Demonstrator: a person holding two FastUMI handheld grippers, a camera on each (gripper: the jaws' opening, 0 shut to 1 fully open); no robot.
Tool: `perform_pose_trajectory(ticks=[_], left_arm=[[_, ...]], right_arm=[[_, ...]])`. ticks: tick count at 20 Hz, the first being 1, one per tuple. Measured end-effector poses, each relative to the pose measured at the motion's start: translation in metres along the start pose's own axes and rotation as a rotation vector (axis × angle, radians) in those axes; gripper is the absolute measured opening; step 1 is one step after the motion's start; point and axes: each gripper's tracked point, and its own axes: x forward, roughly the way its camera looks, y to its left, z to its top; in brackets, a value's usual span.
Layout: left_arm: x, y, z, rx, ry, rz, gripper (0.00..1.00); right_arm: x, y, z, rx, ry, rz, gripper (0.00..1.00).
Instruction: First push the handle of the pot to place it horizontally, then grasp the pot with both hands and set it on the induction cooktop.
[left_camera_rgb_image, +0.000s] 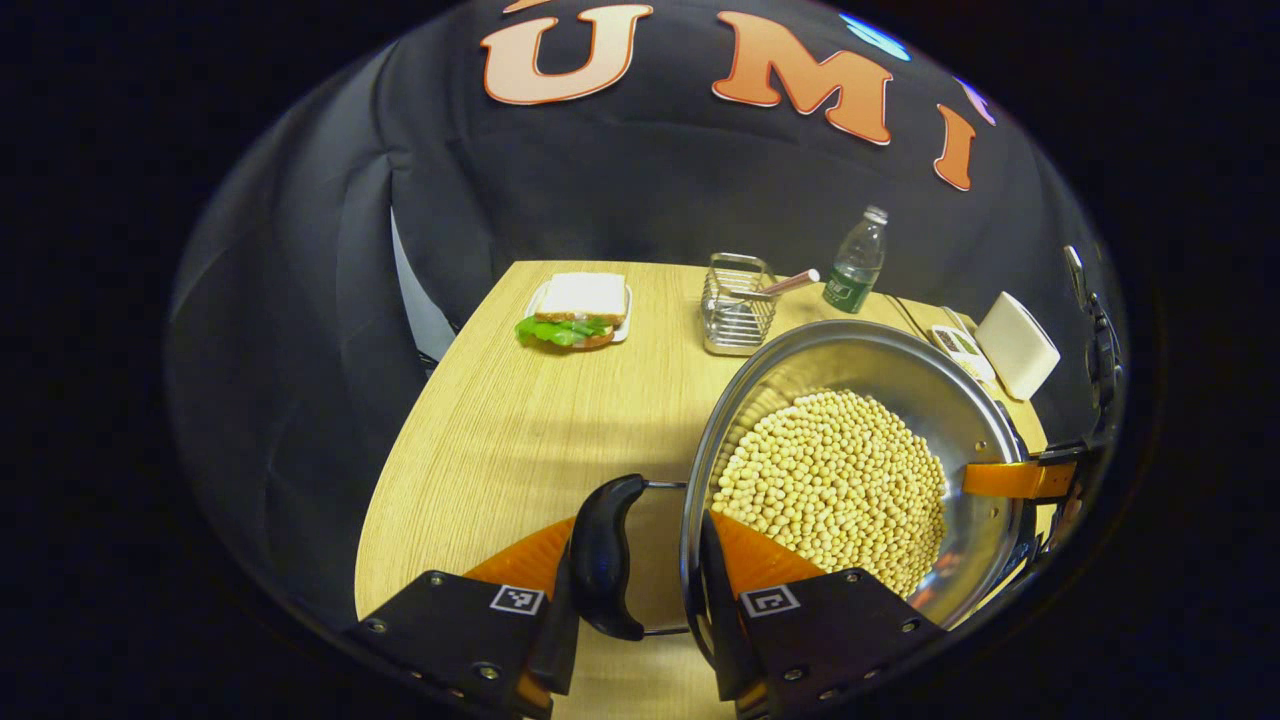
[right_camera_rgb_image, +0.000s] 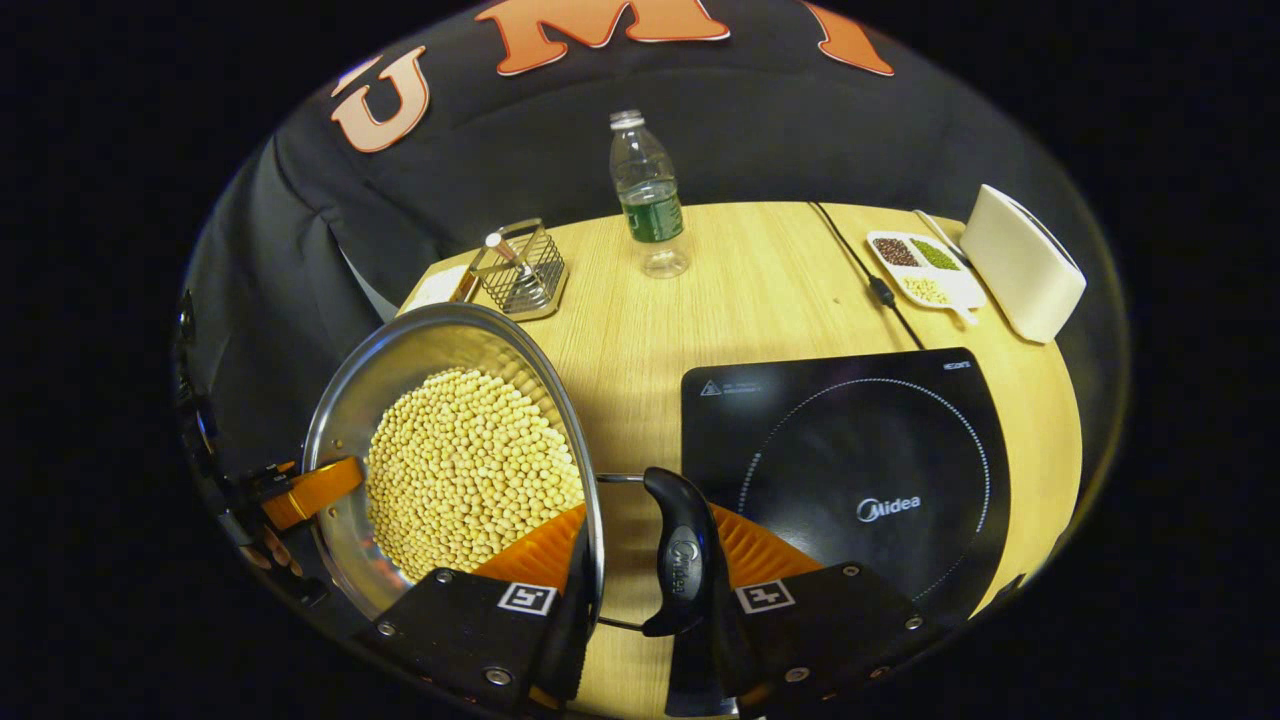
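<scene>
While each gripper clamped a handle, the pot hung just left of the cooktop. Beans filled it, so it probably needed carrying level, both hands moving together.

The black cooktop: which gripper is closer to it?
Right. The right gripper holds the pot handle right beside the cooktop. The left gripper grips the opposite handle, with the pot between it and the cooktop.
</scene>
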Motion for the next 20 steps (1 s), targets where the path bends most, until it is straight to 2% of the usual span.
perform_pose_trajectory(ticks=[5, 6, 7, 13, 14, 15, 20], left_arm=[[0.001, 0.000, 0.006, 0.058, -0.043, -0.017, 0.56], [0.003, -0.001, 0.005, 0.069, -0.050, -0.024, 0.58], [0.001, -0.001, 0.007, 0.078, -0.054, -0.029, 0.58], [0.002, -0.001, 0.013, 0.111, -0.073, -0.054, 0.58], [0.003, -0.001, 0.013, 0.116, -0.074, -0.057, 0.56], [0.003, -0.001, 0.014, 0.121, -0.077, -0.059, 0.56], [0.003, 0.000, 0.015, 0.147, -0.083, -0.077, 0.56]], right_arm=[[-0.032, -0.036, 0.002, 0.047, -0.049, 0.004, 0.51], [-0.037, -0.043, 0.009, 0.060, -0.058, 0.001, 0.46], [-0.042, -0.053, 0.011, 0.067, -0.064, -0.002, 0.51], [-0.072, -0.112, 0.022, 0.106, -0.095, -0.028, 0.51], [-0.074, -0.122, 0.020, 0.112, -0.102, -0.033, 0.46], [-0.076, -0.132, 0.020, 0.116, -0.105, -0.036, 0.51], [-0.085, -0.168, 0.026, 0.140, -0.114, -0.055, 0.51]])
